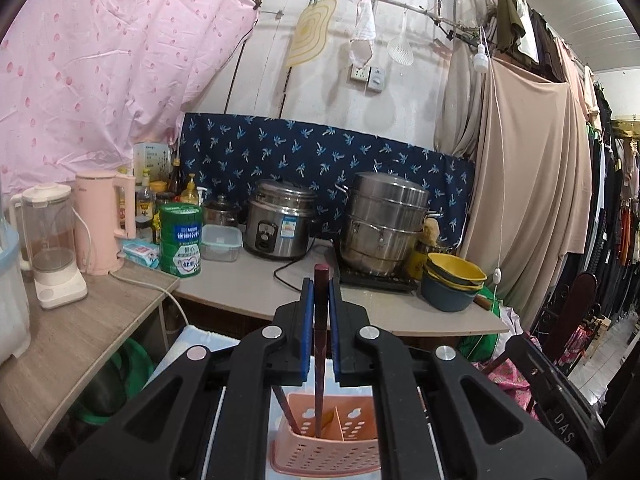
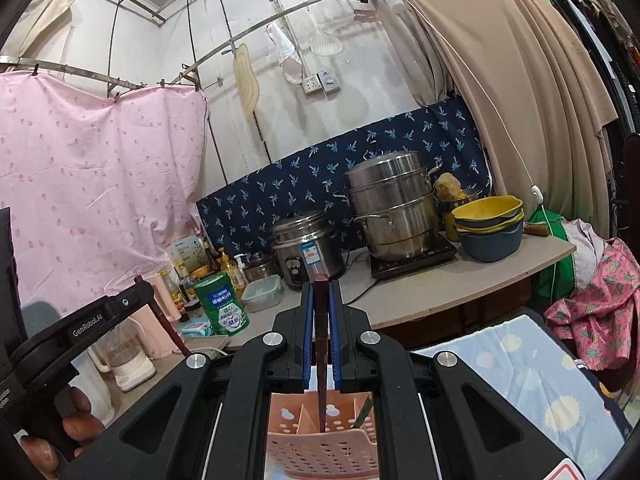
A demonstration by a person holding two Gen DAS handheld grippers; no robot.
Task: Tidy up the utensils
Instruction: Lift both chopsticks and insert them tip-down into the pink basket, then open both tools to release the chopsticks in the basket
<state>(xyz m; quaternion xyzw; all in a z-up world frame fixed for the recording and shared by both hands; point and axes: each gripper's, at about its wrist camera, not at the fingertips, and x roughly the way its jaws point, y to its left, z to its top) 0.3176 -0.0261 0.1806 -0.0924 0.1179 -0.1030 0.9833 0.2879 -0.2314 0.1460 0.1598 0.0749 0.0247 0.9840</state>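
Note:
A pink perforated utensil basket (image 1: 326, 446) with dividers stands just below both grippers; it also shows in the right wrist view (image 2: 320, 450). My left gripper (image 1: 321, 292) is shut on a dark brown chopstick (image 1: 320, 344) held upright, its lower end inside the basket. A second chopstick (image 1: 286, 408) leans in the basket's left compartment. My right gripper (image 2: 321, 292) is shut on another dark chopstick (image 2: 321, 352), upright, its tip inside the basket's middle compartment. The left gripper's body (image 2: 80, 332) shows at the left of the right wrist view.
A counter (image 1: 256, 284) holds a rice cooker (image 1: 280, 220), a steel steamer pot (image 1: 386, 224), stacked yellow and blue bowls (image 1: 454, 280), a green tin (image 1: 180, 240) and a clear box. A side table (image 1: 80, 328) holds a blender and a pink kettle. A blue cloth (image 2: 520, 368) lies under the basket.

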